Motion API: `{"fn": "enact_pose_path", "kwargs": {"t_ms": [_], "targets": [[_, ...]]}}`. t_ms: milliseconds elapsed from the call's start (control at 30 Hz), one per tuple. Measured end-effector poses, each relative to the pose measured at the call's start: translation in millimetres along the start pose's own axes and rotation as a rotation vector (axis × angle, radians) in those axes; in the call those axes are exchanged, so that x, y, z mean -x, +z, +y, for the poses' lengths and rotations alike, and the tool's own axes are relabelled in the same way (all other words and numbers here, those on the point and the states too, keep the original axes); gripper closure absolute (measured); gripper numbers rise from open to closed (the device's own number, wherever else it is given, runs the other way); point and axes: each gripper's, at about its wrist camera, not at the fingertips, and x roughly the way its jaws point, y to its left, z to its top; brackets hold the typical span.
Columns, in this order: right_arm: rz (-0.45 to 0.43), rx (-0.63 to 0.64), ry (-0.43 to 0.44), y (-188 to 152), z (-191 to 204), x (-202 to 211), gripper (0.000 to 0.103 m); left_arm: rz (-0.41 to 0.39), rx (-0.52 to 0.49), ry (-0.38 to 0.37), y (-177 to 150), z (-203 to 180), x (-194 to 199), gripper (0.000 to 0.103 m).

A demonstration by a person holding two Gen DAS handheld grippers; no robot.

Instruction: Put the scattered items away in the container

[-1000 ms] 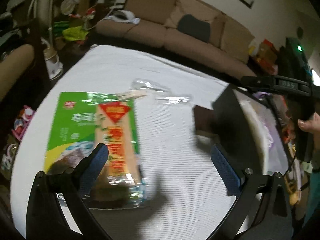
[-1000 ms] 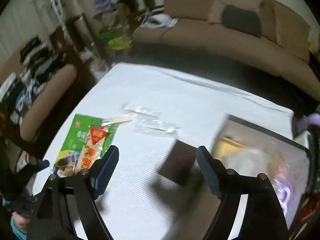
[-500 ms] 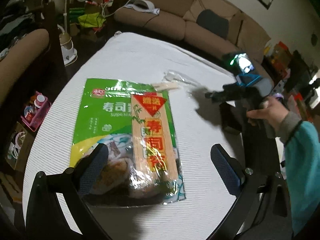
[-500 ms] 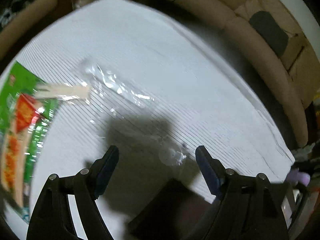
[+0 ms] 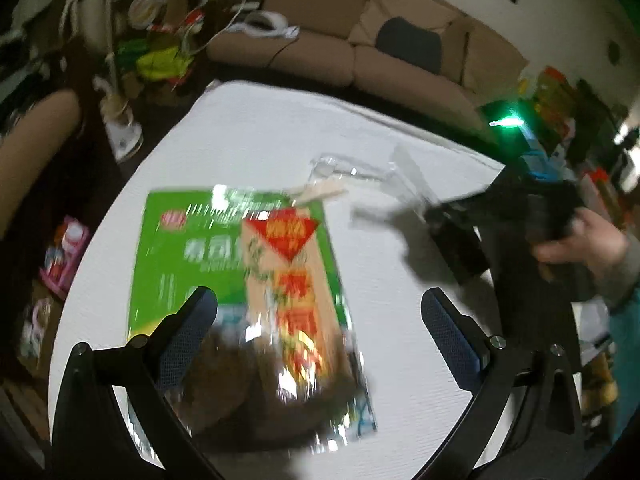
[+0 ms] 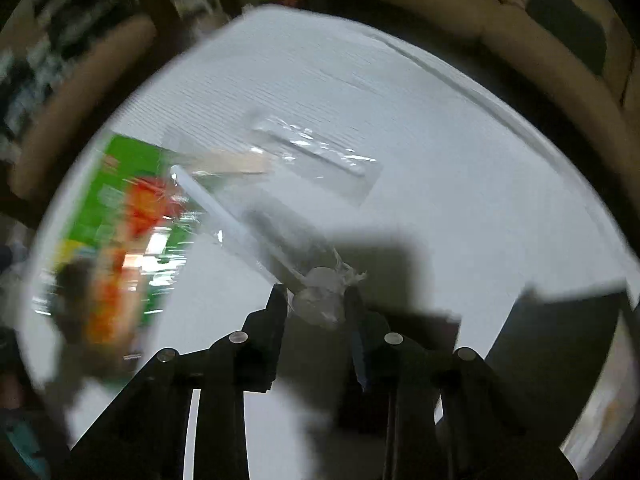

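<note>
Closing on a clear plastic sleeve [image 6: 256, 224], the right gripper [image 6: 318, 300] has the sleeve's knotted, crumpled end between its jaws, and the pads look to be pinching it just above the white table [image 6: 400, 120]. I'd judge that sleeve featherlight, limp and slippery, so the bunched end is the sensible place to hold; anywhere flatter would likely slide out. The left gripper [image 5: 320, 320] hangs wide open with nothing held, over the near end of the green sushi packet [image 5: 192, 256] lying flat on the table's left side. That packet looks stiffer and crinkly, best taken by an edge. A second clear wrapper [image 6: 320, 152] lies farther off. The dark container [image 6: 560, 340] sits at the right.
</note>
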Motion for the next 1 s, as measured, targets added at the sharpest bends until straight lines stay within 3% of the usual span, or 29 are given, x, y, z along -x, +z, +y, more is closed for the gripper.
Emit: {"fn": "enact_pose_path", "kwargs": {"t_ms": [167,300,433,533,633,700,733,767,800,1000], "targets": [[-0.075,-0.008,0.063,-31,-3,50,0.074,-0.037,-0.234,-0.012,62,-32,-45,0.000],[-0.123,-0.074,0.142,-50,-18,83,0.074,0.027,-0.433,0.078,104,-64,-115,0.000],[-0.172,-0.153,0.166,-57,-45,121,0.074,0.097,-0.612,0.165,117,-82,-185,0.000],[-0.206,-0.205,0.123,-67,-81,155,0.074,0.161,-0.675,0.214,116,-85,-224,0.000],[-0.215,-0.228,-0.033,-82,-124,186,0.074,0.211,-0.719,0.204,111,-88,-250,0.000],[-0.191,-0.216,-0.196,-96,-149,196,0.073,0.208,-0.678,0.145,113,-85,-253,0.011],[-0.163,-0.211,-0.283,-104,-166,194,0.073,0.241,-0.625,0.088,116,-82,-256,0.032],[-0.134,-0.221,-0.342,-112,-182,188,0.073,0.254,-0.585,0.052,119,-79,-256,0.063],[-0.104,-0.247,-0.365,-121,-198,180,0.073,0.260,-0.571,0.042,120,-78,-255,0.072],[-0.048,-0.352,-0.390,-139,-242,135,0.073,0.209,-0.557,0.040,116,-91,-227,0.073]]}}
